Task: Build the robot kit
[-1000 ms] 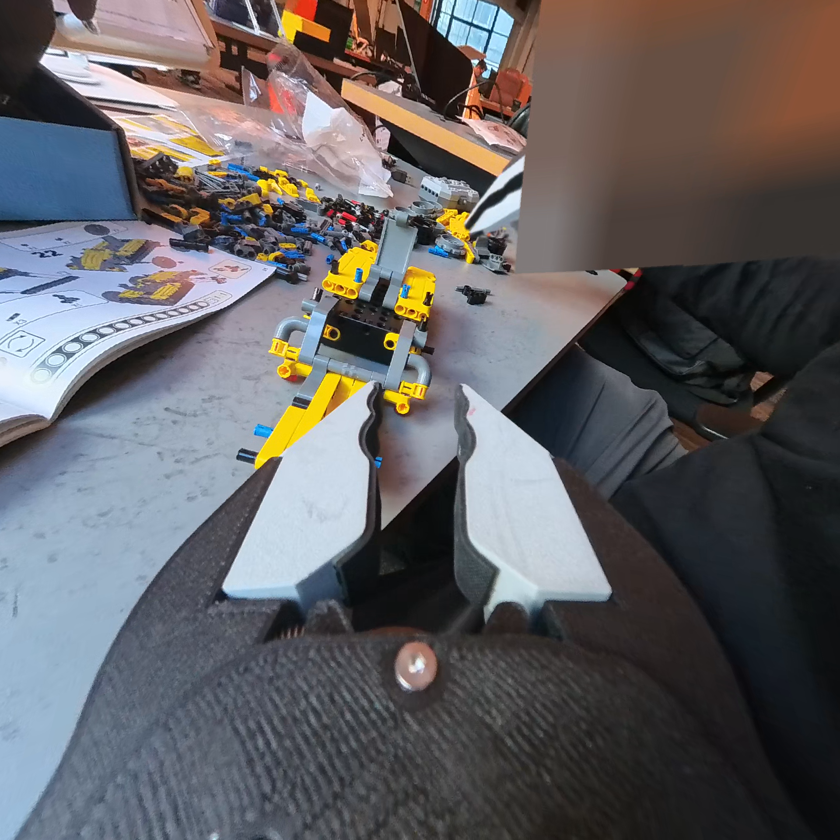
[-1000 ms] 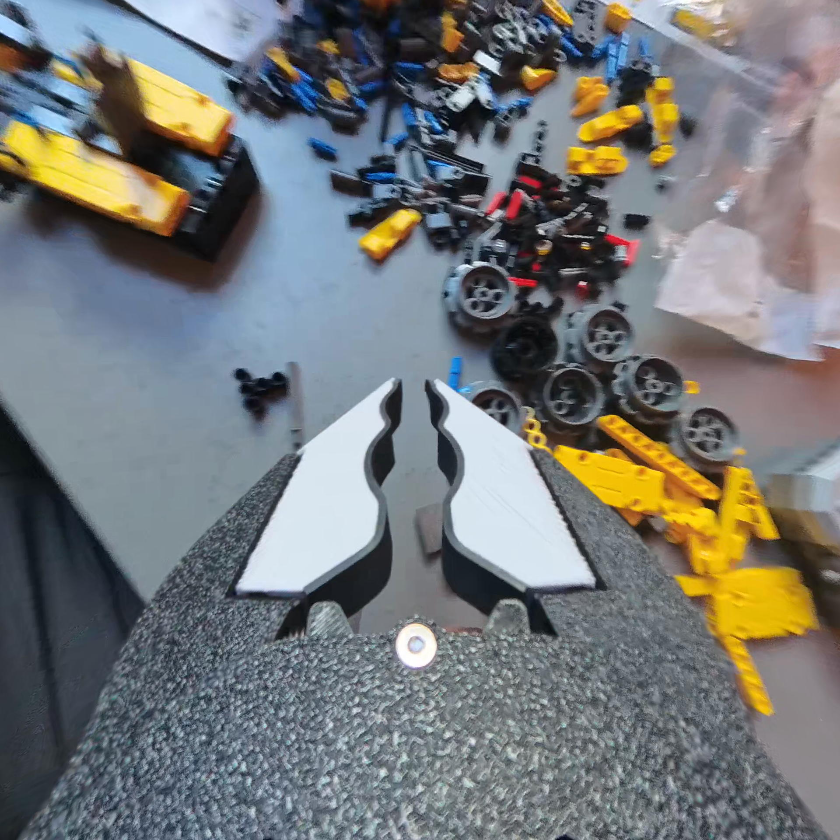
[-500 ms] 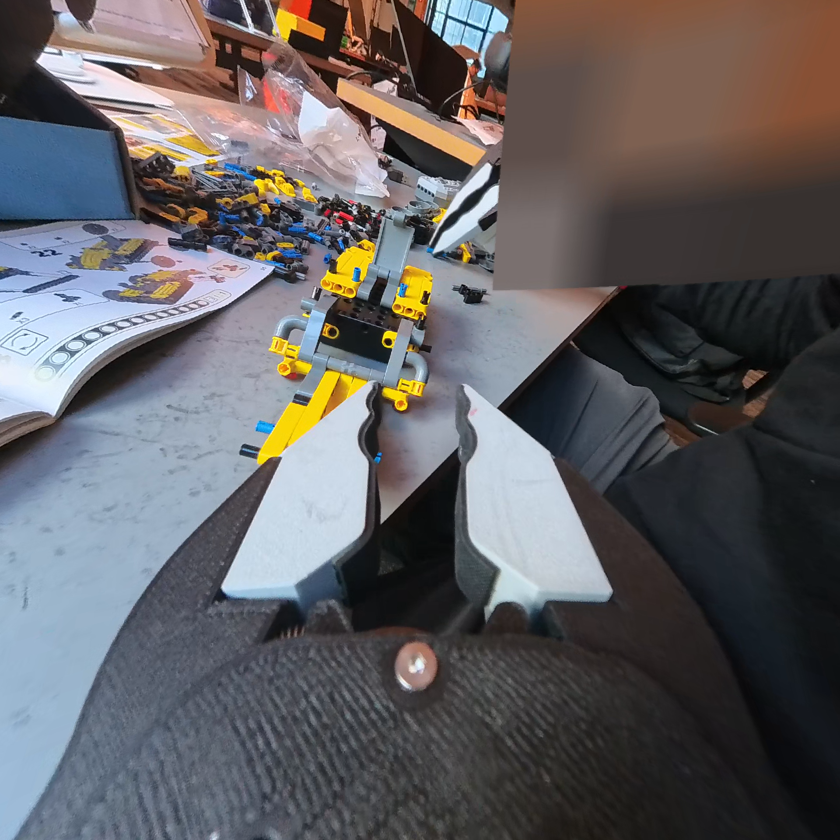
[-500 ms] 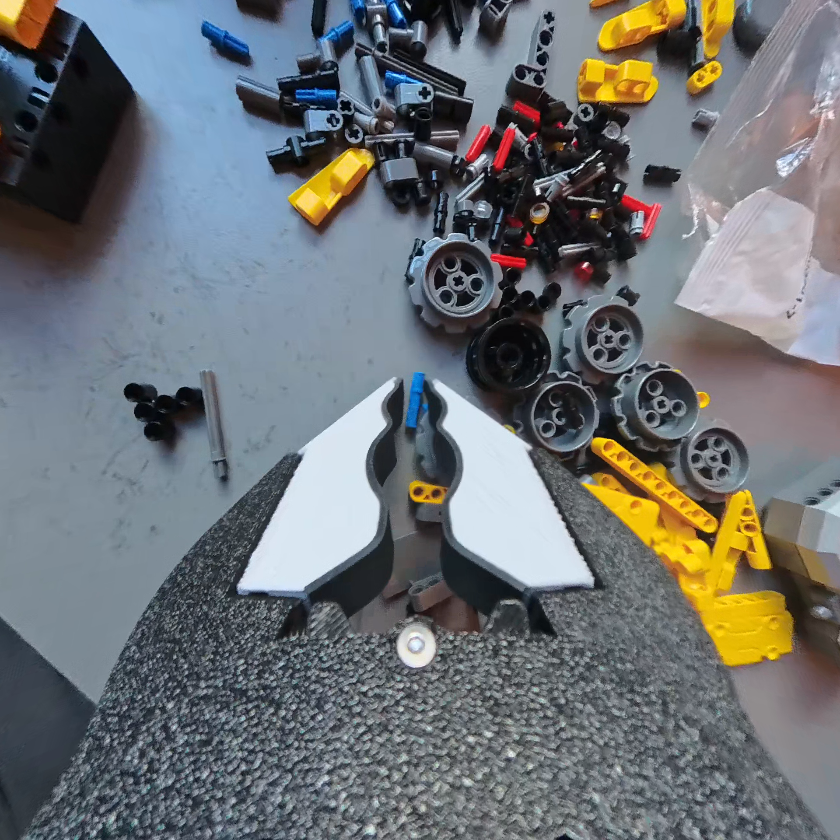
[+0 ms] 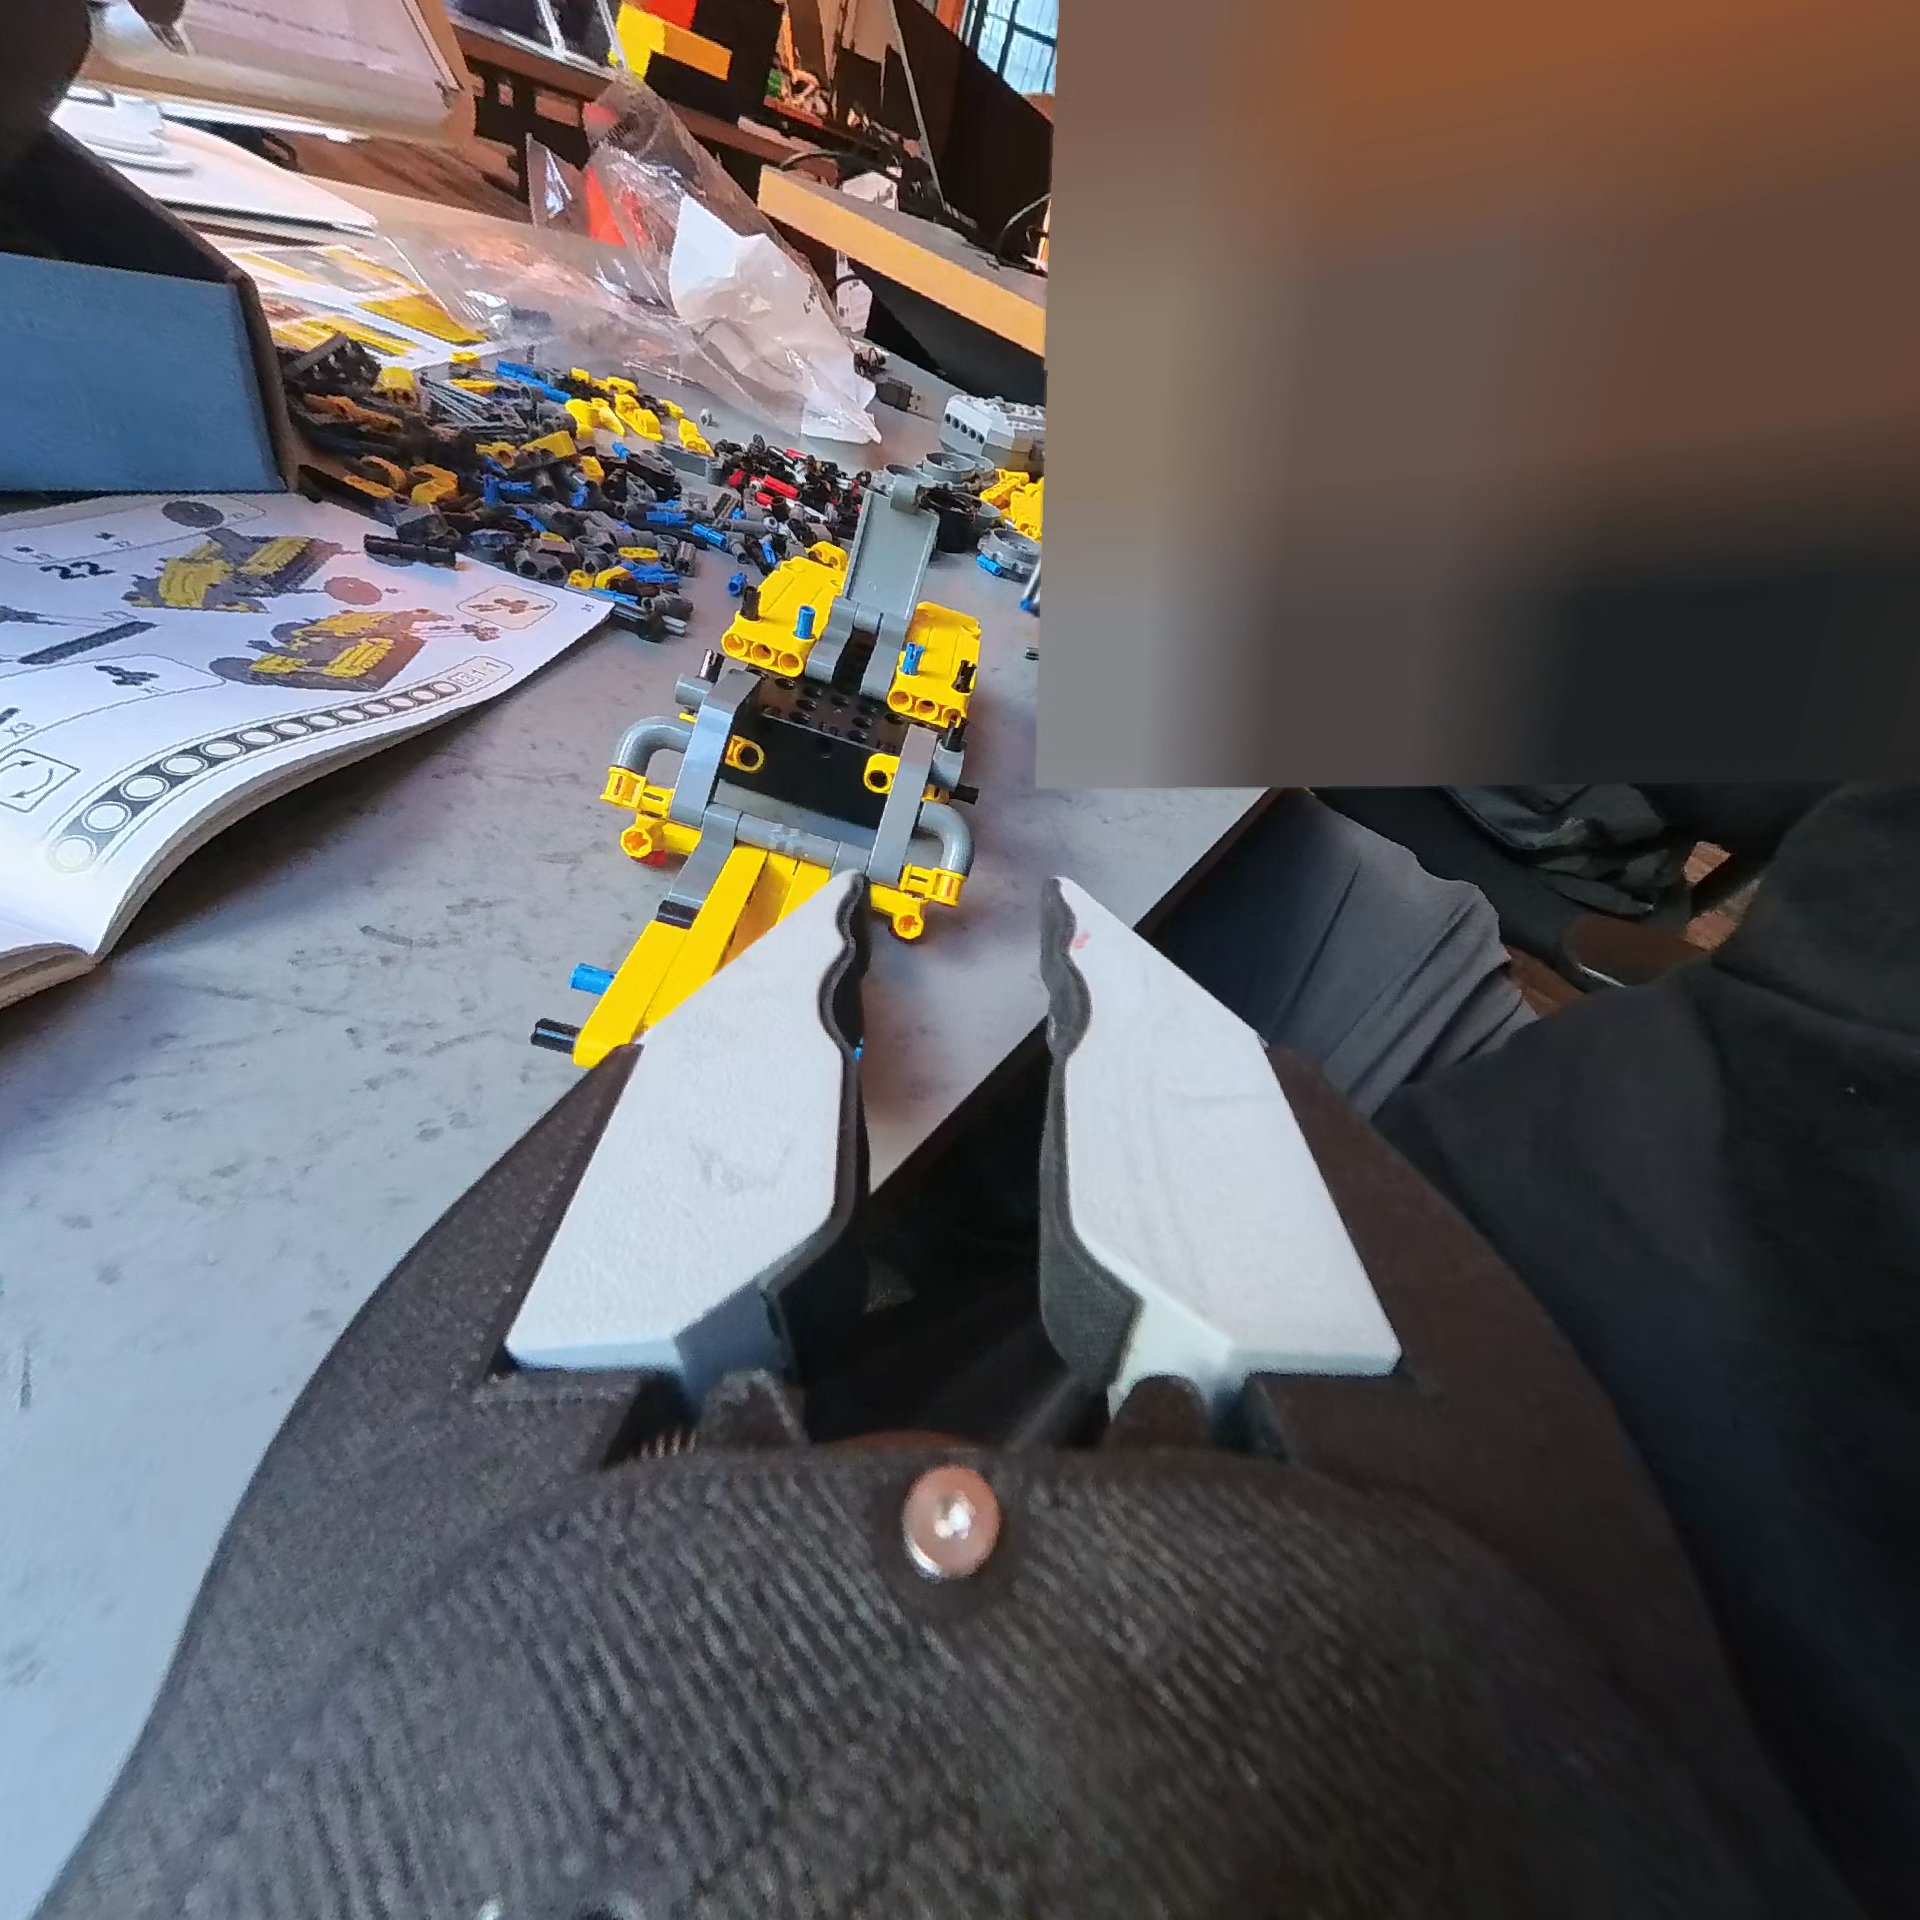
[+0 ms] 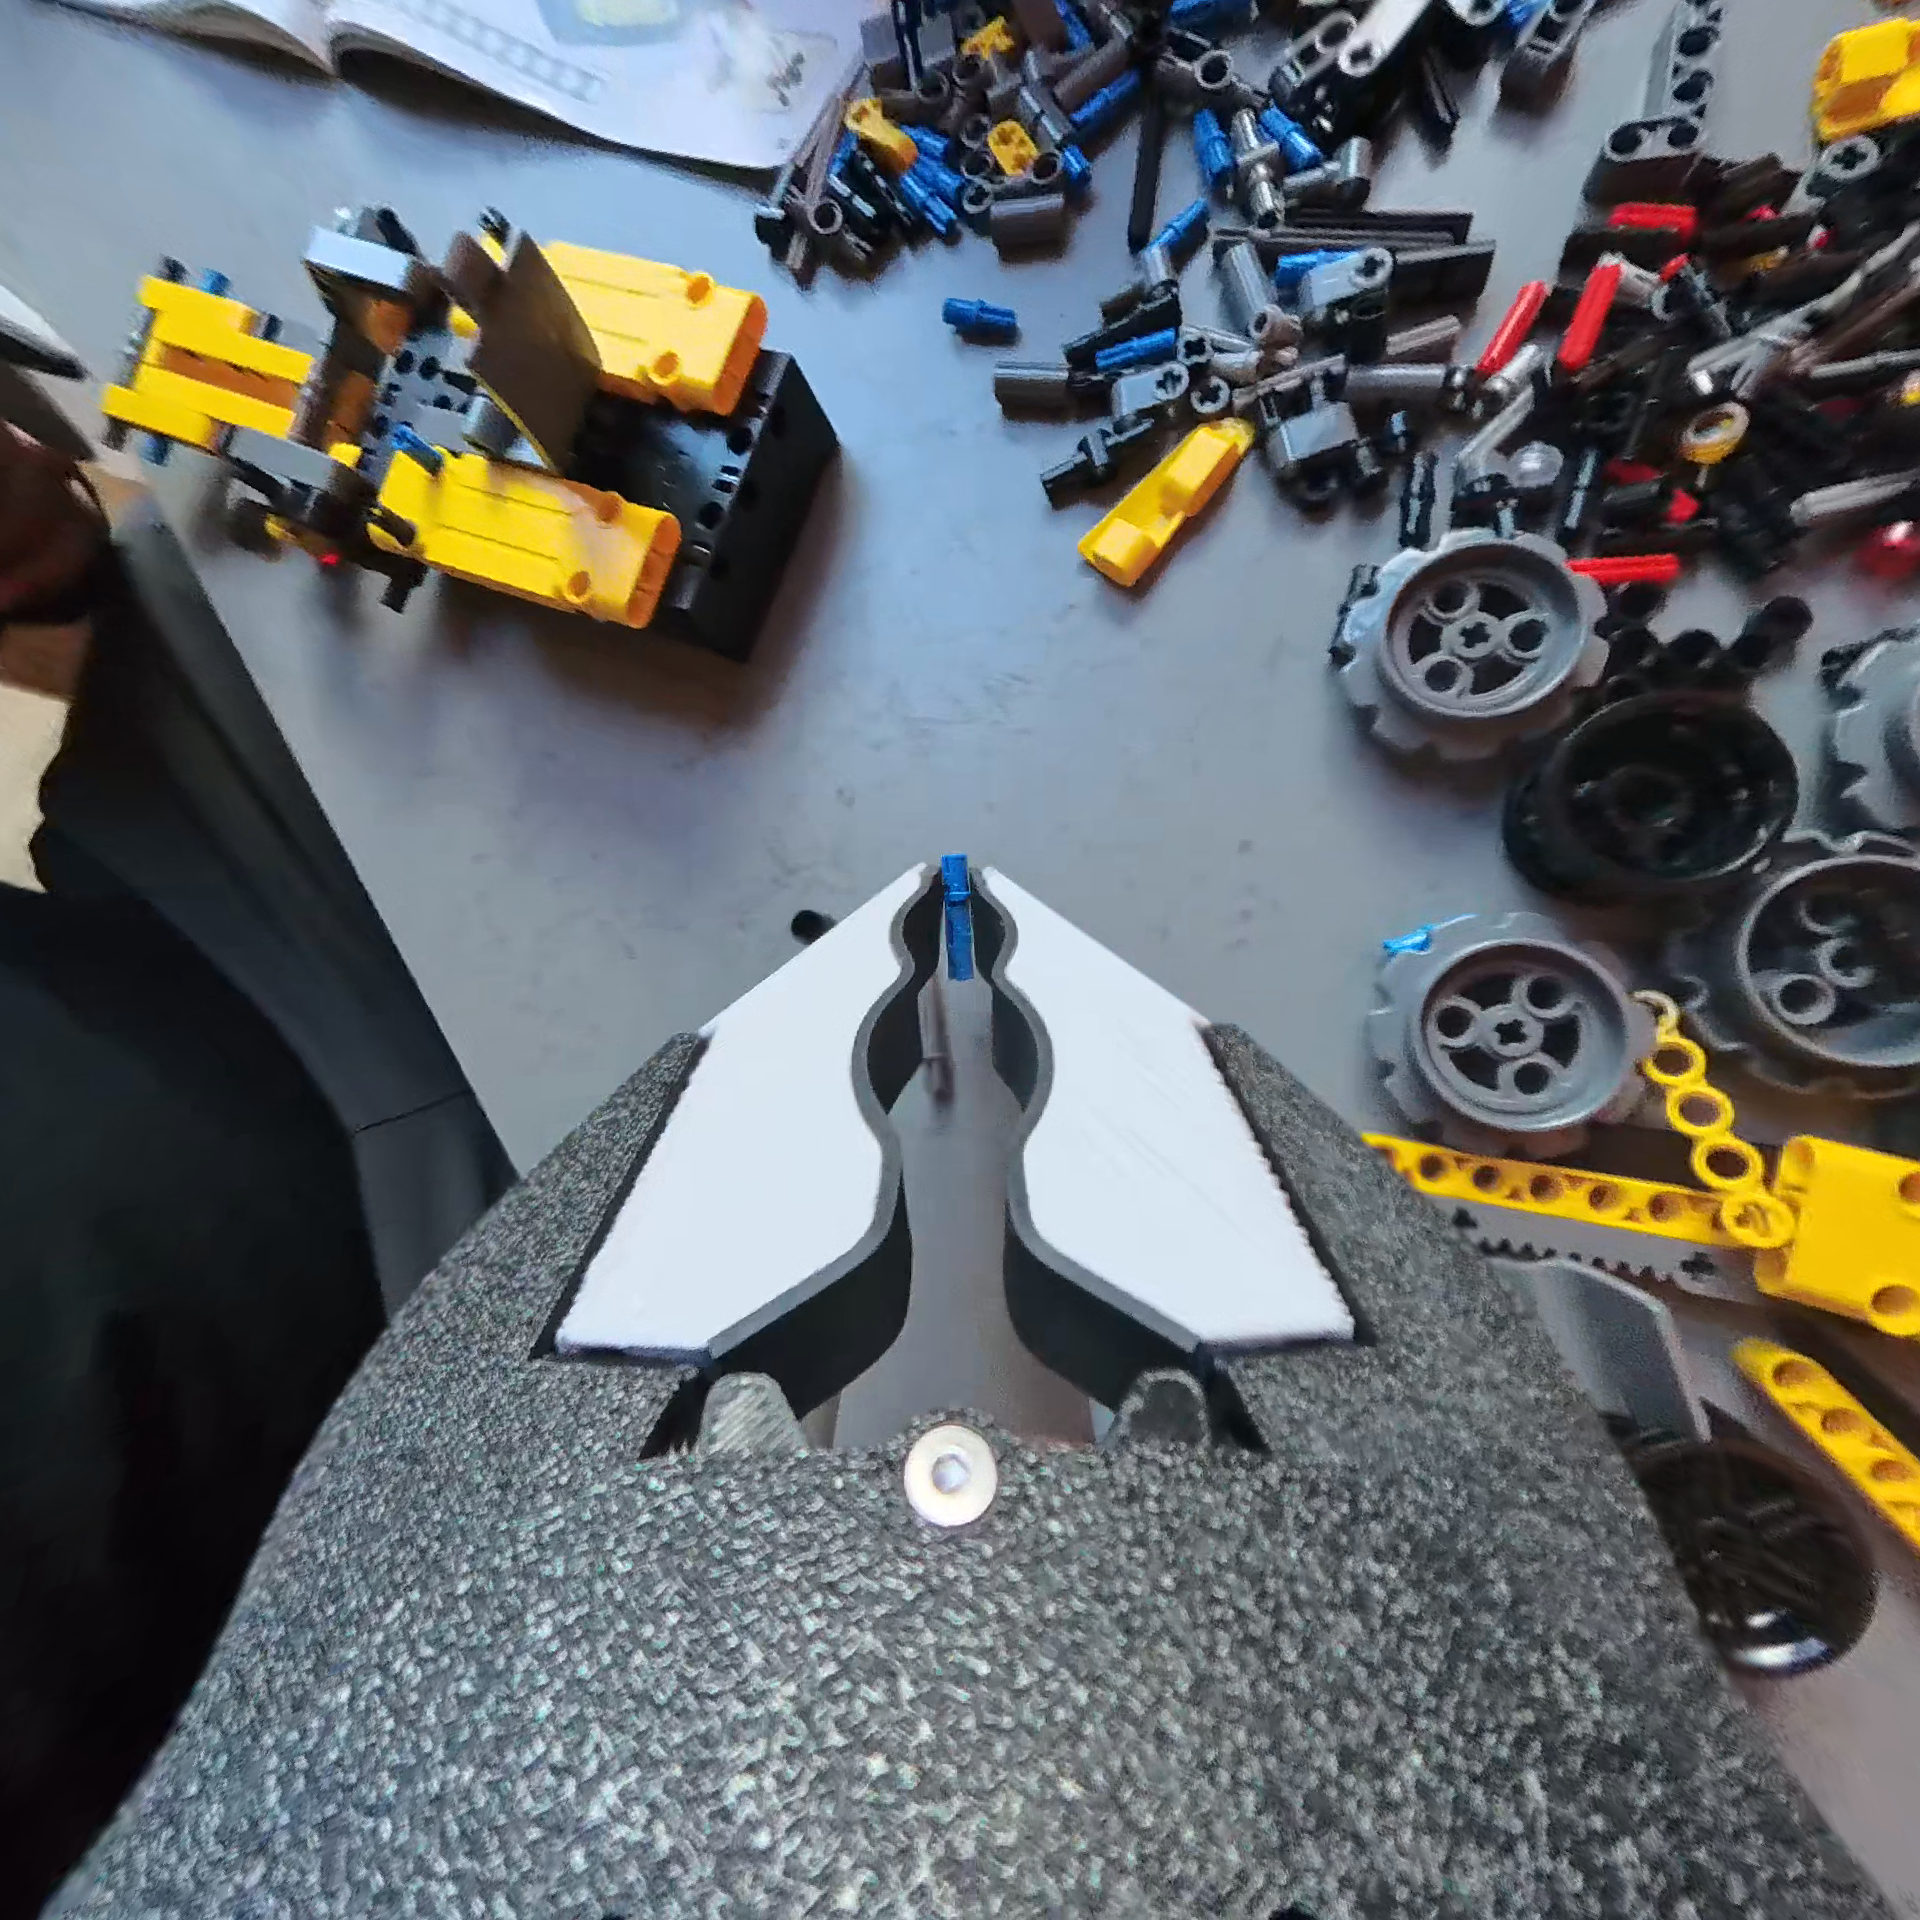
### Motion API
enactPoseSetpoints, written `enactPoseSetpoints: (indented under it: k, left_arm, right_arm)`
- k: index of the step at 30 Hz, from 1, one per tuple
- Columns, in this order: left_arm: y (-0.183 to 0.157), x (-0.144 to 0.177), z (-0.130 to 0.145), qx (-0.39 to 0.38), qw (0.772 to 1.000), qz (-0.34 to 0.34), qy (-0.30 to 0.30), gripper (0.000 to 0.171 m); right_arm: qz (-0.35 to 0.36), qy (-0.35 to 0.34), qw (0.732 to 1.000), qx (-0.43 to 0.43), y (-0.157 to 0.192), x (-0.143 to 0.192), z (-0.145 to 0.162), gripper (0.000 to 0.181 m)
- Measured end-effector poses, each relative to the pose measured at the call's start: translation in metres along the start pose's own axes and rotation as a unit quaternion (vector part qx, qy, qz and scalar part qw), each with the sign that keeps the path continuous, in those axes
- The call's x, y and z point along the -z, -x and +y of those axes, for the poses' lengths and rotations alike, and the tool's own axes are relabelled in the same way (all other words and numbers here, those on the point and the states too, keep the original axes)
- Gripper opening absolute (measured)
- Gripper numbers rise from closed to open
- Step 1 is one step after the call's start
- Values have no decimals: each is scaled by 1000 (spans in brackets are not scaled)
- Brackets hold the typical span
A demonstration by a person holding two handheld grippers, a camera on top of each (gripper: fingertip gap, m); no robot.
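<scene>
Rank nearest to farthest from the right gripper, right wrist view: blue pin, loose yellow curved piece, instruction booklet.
From the right gripper:
1. Blue pin, pinched between its fingertips.
2. Loose yellow curved piece, lying ahead, a little right, at the edge of the parts pile.
3. Instruction booklet, at the far top, left of centre.

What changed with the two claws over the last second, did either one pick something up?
The right claw moved in over the loose parts, closed on a small blue pin and now holds it at its tips, above bare table between the yellow and black model and the grey wheels. The left claw stayed open and empty just short of the model.
</scene>
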State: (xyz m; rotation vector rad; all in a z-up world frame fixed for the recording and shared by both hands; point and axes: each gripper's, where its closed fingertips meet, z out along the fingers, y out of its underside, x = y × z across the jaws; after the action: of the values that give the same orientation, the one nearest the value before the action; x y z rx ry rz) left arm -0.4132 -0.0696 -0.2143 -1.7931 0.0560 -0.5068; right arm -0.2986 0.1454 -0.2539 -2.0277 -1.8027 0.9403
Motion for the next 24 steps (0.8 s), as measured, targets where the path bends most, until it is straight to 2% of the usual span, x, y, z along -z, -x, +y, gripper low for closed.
enactPoseSetpoints:
  k: [8,18,24]
  left_arm:
    - [-1,1,-1,-5,1000,-1,-1,29]
    - [-3,1,-1,-9,1000,1,0,29]
    - [-4,-1,0,-10,1000,1,2,29]
  right_arm:
    - [17,13,1000,-13,-6,-2,17,5]
    - [-3,-16,1000,-20,-5,6,15,16]
    - [-17,-30,999,-24,-6,13,16,17]
